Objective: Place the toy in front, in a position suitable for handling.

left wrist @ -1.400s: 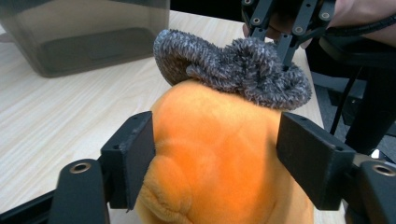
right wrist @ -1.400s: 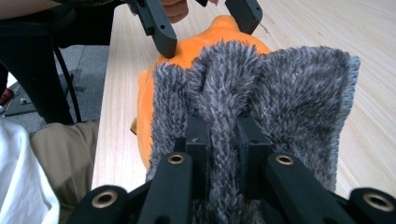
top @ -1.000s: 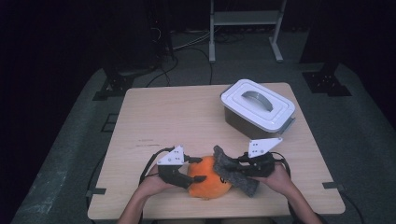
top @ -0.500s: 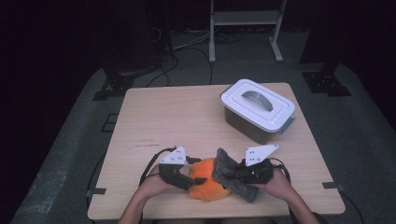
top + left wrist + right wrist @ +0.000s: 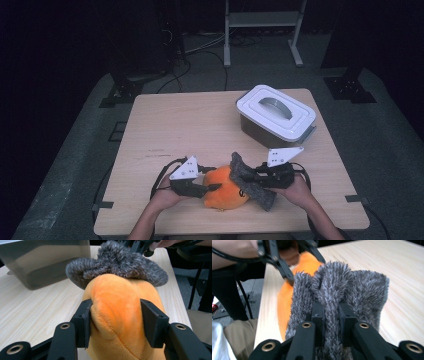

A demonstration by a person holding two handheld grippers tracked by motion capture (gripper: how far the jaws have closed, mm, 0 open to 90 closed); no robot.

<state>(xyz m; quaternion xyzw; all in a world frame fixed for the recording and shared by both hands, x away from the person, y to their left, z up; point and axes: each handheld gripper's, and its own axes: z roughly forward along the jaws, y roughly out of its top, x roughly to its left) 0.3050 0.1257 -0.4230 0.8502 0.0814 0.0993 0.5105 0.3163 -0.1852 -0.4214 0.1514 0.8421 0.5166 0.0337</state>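
Near the front edge of the bench [image 5: 165, 125], well apart from the lidded box [image 5: 276, 117], lies an orange plush toy [image 5: 225, 186]. Left claw [image 5: 115, 322] has just been closing, its pads now pressing the orange body. Right claw [image 5: 331, 315] is clamped on the toy's grey fuzzy top [image 5: 342, 285].

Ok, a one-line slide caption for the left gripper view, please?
Left gripper pinching the orange plush toy below its grey fuzzy top.
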